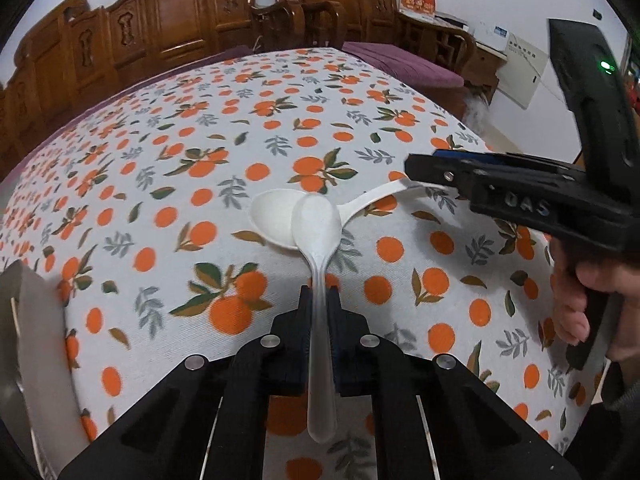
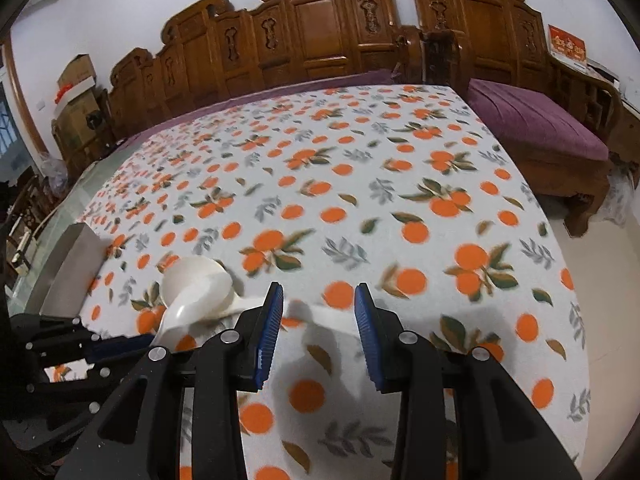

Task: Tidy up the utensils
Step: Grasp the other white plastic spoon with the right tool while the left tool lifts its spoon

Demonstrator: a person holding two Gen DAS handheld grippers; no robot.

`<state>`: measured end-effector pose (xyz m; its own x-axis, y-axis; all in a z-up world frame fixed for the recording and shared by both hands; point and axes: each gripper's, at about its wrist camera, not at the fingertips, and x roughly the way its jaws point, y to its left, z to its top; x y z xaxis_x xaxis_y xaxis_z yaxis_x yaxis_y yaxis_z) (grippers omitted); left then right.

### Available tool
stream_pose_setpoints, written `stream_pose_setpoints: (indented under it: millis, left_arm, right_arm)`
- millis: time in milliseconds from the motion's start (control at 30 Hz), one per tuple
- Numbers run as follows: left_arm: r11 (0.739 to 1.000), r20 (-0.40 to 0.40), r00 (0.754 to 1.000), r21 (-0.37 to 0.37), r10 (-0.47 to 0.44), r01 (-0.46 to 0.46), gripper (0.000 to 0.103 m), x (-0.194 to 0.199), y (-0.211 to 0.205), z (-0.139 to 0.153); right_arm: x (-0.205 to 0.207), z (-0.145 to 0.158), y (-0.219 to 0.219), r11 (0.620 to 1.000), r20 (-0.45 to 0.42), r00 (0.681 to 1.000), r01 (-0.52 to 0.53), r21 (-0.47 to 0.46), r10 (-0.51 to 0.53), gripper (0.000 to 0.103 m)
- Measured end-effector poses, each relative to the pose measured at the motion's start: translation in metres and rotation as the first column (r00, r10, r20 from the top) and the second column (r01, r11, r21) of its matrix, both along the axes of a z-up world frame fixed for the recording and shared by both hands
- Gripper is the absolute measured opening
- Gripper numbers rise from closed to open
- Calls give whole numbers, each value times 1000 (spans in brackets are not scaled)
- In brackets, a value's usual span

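My left gripper [image 1: 319, 294] is shut on the handle of a white plastic spoon [image 1: 318, 224]; its bowl rests on the bowl of a second white spoon [image 1: 272, 216] lying on the orange-print tablecloth. The second spoon's handle [image 1: 384, 192] runs right, to the tips of my right gripper [image 1: 420, 172]. In the right wrist view my right gripper [image 2: 319, 312] is open, its blue pads [image 2: 272, 320] either side of that handle [image 2: 324, 314], not closed on it. The two spoon bowls [image 2: 196, 284] show at the left there, with the left gripper [image 2: 80, 344] below them.
The tablecloth [image 1: 200, 160] covers a table with a rounded near edge. A grey metal container [image 2: 70, 264] stands at the table's left edge, also in the left wrist view [image 1: 36, 328]. Carved wooden benches [image 2: 320, 32] with a purple cushion [image 2: 532, 120] stand behind.
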<state>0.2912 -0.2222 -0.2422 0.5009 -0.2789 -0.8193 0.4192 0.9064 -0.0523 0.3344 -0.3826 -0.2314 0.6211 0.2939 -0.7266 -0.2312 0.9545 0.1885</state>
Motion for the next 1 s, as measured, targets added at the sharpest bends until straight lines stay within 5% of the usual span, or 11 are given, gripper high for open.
stream_pose_setpoints:
  millis: [567, 1000]
  left_arm:
    - [998, 66, 997, -46, 45, -42, 7, -33, 47, 38]
    - [998, 113, 992, -26, 63, -61, 7, -46, 68, 60]
  right_arm:
    - [0, -14, 34, 980, -123, 972, -199, 0, 198, 42]
    - [-14, -22, 64, 945, -172, 949, -291, -151, 265, 42]
